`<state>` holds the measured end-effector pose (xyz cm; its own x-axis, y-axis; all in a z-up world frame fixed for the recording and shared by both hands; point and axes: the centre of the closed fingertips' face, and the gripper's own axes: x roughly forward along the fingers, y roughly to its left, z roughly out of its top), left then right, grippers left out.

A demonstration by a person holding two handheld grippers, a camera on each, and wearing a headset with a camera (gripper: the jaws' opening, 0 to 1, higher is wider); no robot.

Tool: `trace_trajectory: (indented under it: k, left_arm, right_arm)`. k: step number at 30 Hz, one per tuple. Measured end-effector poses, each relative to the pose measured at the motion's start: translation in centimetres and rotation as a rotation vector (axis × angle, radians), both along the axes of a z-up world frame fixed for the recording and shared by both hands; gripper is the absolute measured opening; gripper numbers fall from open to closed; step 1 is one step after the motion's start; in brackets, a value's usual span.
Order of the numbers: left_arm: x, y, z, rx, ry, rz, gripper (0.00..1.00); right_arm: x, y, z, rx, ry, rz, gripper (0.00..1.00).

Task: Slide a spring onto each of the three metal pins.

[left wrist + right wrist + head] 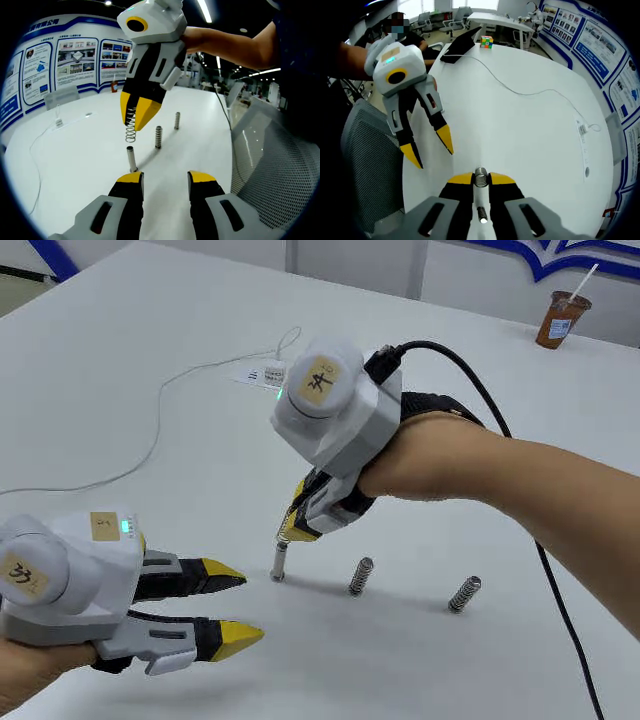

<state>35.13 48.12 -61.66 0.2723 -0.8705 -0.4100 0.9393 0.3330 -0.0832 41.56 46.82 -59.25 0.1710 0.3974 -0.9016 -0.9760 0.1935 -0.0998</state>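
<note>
Open-plan office or showroom, blue-trimmed wall display boards [75,60], large white table [100,360], mesh office chair [365,145], ceiling strip lights [204,10]

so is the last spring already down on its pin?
No, the right gripper holds the spring above the bare pin, whose shaft is uncovered in the left gripper view.

Right gripper [480,181] pinches spring [480,174] (left gripper [433,155] spread).
</note>
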Motion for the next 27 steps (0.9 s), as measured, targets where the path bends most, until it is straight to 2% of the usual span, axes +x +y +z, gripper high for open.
trace_trajectory:
  k: [19,27]
  left_arm:
    - [0.8,0.2,-0.2,-0.008,0.009,0.026,0.41]
    - [1.1,0.4,-0.2,-0.014,0.016,0.047,0.47]
  right_arm:
    - [0.4,-0.1,-1.8,-0.031,0.035,0.004,0.12]
    - [0.5,-0.1,-2.5,-0.047,0.040,0.006,0.12]
